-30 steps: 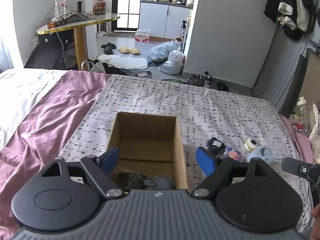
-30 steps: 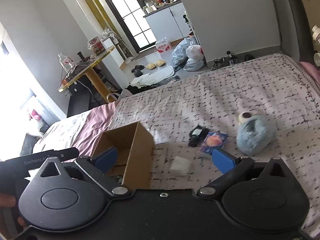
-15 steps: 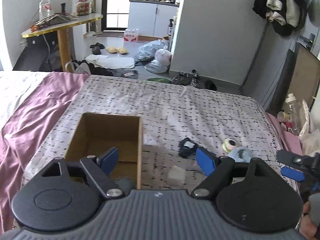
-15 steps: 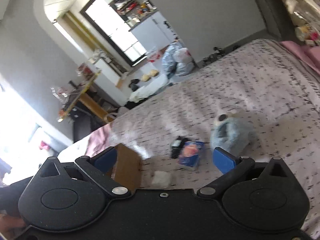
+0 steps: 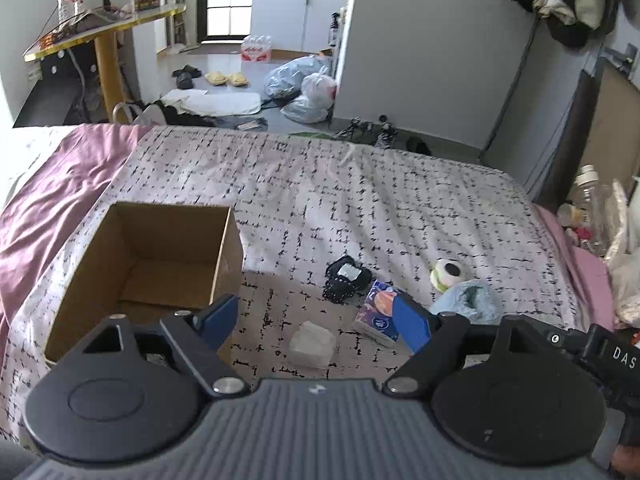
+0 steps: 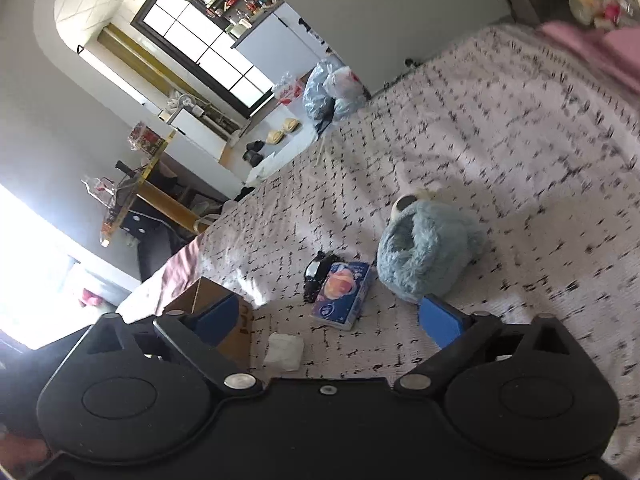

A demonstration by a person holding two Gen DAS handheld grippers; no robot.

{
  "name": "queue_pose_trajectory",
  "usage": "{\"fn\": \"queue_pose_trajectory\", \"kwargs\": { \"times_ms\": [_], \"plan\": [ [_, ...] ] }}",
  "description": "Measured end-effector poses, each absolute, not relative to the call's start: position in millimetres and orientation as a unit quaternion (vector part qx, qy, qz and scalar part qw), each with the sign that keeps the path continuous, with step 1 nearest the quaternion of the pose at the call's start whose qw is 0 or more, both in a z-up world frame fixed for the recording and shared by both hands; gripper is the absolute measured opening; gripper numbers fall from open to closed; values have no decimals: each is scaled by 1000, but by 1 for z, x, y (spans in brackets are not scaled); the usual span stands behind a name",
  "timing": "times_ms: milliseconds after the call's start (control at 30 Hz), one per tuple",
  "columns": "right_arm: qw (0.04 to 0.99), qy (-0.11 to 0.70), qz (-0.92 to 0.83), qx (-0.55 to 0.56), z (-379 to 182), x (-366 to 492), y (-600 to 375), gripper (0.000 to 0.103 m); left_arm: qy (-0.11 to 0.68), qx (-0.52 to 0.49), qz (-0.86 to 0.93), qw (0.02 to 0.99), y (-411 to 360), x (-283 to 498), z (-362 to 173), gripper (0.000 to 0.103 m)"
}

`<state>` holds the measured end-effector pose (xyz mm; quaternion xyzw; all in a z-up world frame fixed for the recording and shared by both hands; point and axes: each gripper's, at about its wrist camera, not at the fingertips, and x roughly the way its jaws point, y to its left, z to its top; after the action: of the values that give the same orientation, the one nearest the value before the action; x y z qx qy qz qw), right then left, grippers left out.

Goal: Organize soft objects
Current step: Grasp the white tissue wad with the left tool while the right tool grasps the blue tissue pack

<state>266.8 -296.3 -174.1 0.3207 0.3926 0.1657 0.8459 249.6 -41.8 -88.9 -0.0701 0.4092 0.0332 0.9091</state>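
Observation:
An open cardboard box (image 5: 160,256) stands on the patterned bedspread (image 5: 360,184), left of my left gripper (image 5: 316,316). A white soft wad (image 5: 312,344), a blue tissue pack (image 5: 378,312), a black bundle (image 5: 344,276), a blue plush toy (image 5: 468,300) and a tape roll (image 5: 450,272) lie to its right. My left gripper is open and empty above the wad. My right gripper (image 6: 332,320) is open and empty, just short of the tissue pack (image 6: 342,294), with the plush (image 6: 428,248) at its right, the wad (image 6: 285,351) and box corner (image 6: 224,320) at its left.
A pink sheet (image 5: 52,184) covers the bed's left side. Bottles and small items (image 5: 592,208) sit at the right bed edge. Beyond the bed are plastic bags (image 5: 304,88), slippers and a gold-edged table (image 5: 100,28).
My left gripper has moved right, off the box and over the white wad. My right gripper has tilted and moved closer to the tissue pack and the plush.

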Motion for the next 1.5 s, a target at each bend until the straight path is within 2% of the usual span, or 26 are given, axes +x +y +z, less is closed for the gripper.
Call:
{"fn": "queue_pose_trajectory", "kwargs": {
  "times_ms": [100, 333, 400, 600, 767, 1200, 1333, 1433, 1500],
  "plan": [
    [830, 406, 178, 339, -186, 277, -294, 82, 416, -73, 43, 906, -46, 255, -102, 83],
    [811, 422, 195, 355, -204, 293, -284, 76, 449, -76, 56, 888, -53, 269, -134, 76],
    [804, 425, 199, 366, -209, 297, -283, 72, 455, -71, 58, 886, -56, 272, -142, 73],
    [781, 445, 204, 387, -226, 310, -274, 70, 474, -92, 65, 873, -58, 283, -169, 65],
    [765, 455, 196, 411, -241, 322, -270, 67, 495, -66, 65, 864, -69, 294, -189, 57],
    [740, 486, 173, 431, -272, 337, -251, 65, 515, -55, 81, 852, -63, 320, -220, 58],
    [744, 483, 167, 432, -273, 341, -246, 65, 518, -61, 81, 849, -61, 325, -223, 63],
    [750, 481, 159, 425, -275, 343, -243, 59, 518, -69, 81, 849, -60, 328, -225, 64],
    [753, 483, 151, 421, -277, 343, -242, 50, 510, -76, 82, 853, -59, 329, -226, 65]
  ]
}}
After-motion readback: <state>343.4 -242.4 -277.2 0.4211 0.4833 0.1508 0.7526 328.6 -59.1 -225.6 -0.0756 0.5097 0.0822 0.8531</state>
